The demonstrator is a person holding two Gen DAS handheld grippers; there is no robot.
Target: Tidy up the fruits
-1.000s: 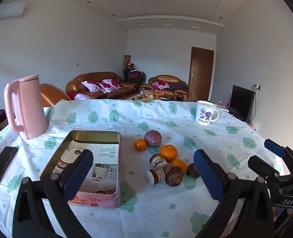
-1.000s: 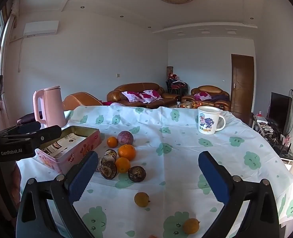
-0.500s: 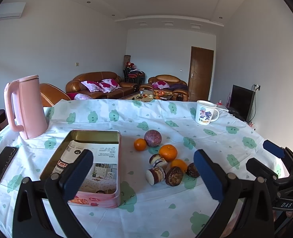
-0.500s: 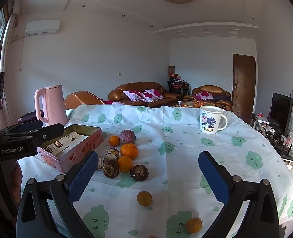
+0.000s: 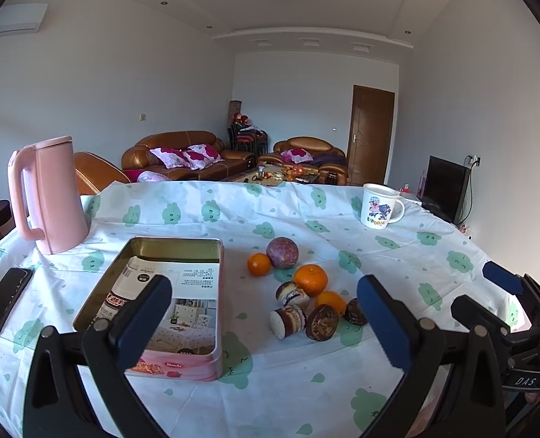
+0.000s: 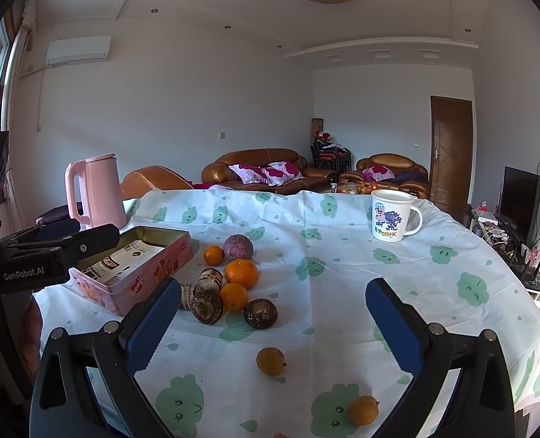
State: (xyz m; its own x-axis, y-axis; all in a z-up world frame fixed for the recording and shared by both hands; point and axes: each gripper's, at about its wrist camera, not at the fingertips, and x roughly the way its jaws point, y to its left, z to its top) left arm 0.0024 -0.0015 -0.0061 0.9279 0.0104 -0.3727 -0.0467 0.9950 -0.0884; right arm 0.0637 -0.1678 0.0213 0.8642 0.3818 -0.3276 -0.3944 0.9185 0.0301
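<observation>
A cluster of fruit lies mid-table: a purple passion fruit [image 5: 282,252], a large orange [image 5: 310,279], two small oranges [image 5: 259,264], and several brown taro-like pieces [image 5: 321,322]. An open pink tin [image 5: 167,363] with a printed card inside lies to their left. In the right wrist view the cluster [image 6: 241,273] sits ahead left, with two small yellow fruits [image 6: 270,361] nearer. My left gripper [image 5: 266,317] is open and empty, near the tin. My right gripper [image 6: 271,319] is open and empty, above the near table.
A pink kettle [image 5: 47,197] stands at the back left, a black phone [image 5: 5,299] at the left edge, a cartoon mug [image 5: 379,211] at the back right. The table wears a white cloth with green prints [image 6: 343,255]. Sofas stand behind.
The right gripper has moved slightly forward and up; the fruit sits a little lower in its view. The left gripper has barely moved.
</observation>
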